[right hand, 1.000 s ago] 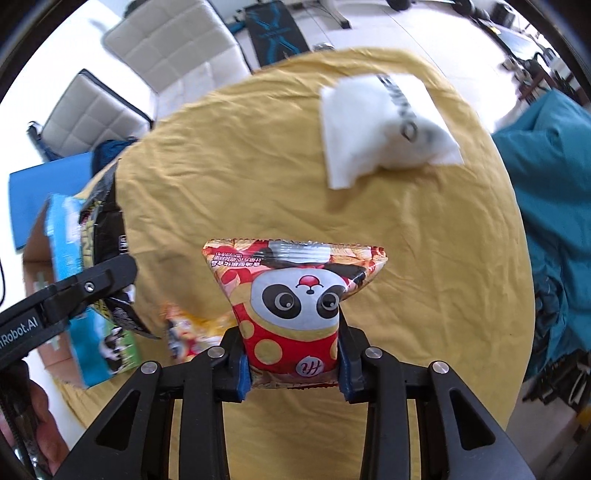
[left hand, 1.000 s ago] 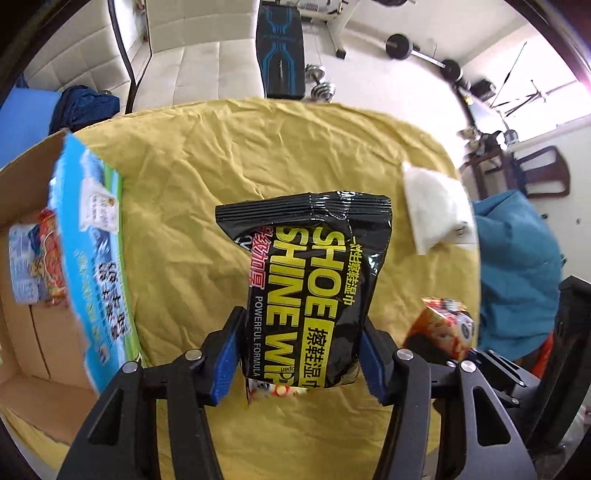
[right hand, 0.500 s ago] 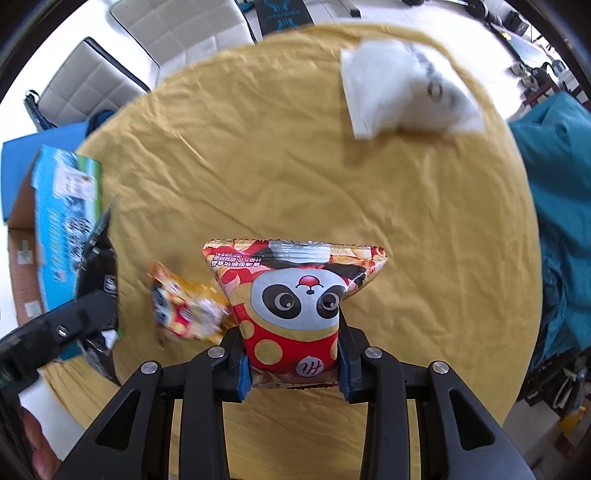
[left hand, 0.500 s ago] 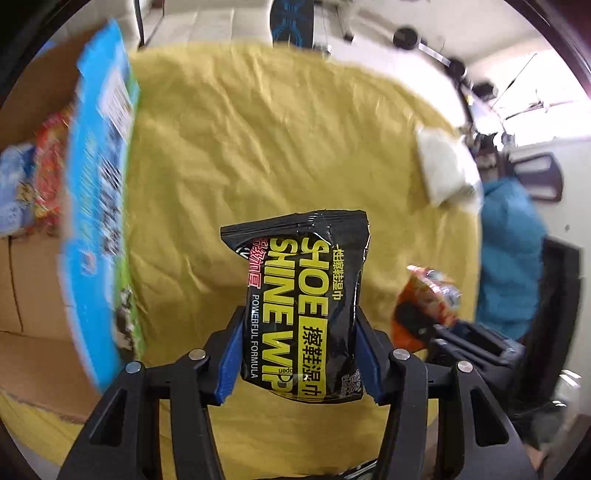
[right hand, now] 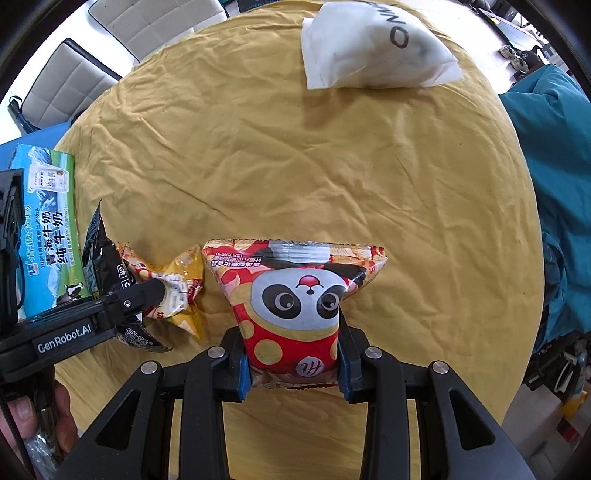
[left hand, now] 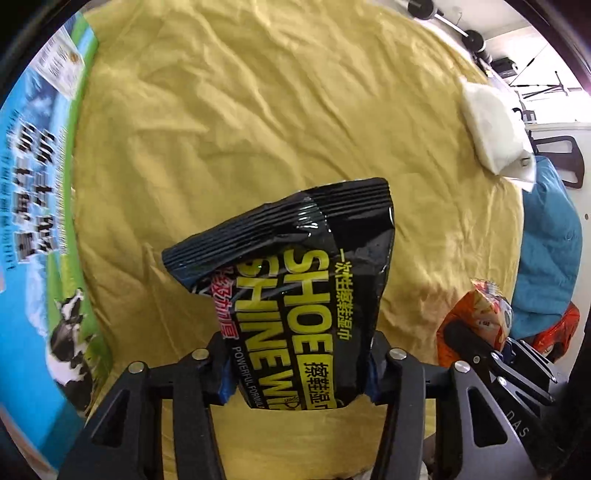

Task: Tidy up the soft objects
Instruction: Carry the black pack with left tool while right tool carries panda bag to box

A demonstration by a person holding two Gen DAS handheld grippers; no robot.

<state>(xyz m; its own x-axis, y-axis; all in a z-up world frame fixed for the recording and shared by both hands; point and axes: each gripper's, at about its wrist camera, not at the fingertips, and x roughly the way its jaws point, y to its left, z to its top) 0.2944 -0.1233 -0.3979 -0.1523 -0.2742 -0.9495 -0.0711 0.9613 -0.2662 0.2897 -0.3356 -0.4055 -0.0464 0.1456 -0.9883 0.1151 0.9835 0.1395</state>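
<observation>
Your left gripper [left hand: 297, 373] clamps black wipes pack [left hand: 295, 291], long axis pointing away from fingers, above yellow cloth [left hand: 258, 110]. Milk carton [left hand: 33, 221] close left. Your right gripper [right hand: 293, 363] clamps panda snack bag [right hand: 295, 299].

We see yellow tablecloth [right hand: 332, 177], wrinkled, covering round table and filling most of both views. Beyond its edge at 11 o'clock in right wrist view, white quilted chairs [right hand: 122, 40] stand close together. At 3 o'clock, teal fabric [right hand: 554, 155] hangs just beside table rim; same teal fabric [left hand: 550, 251] sits at 3 o'clock in left wrist view. At 1 o'clock there, dumbbell [left hand: 447, 18] lies on pale floor, well apart from table.
</observation>
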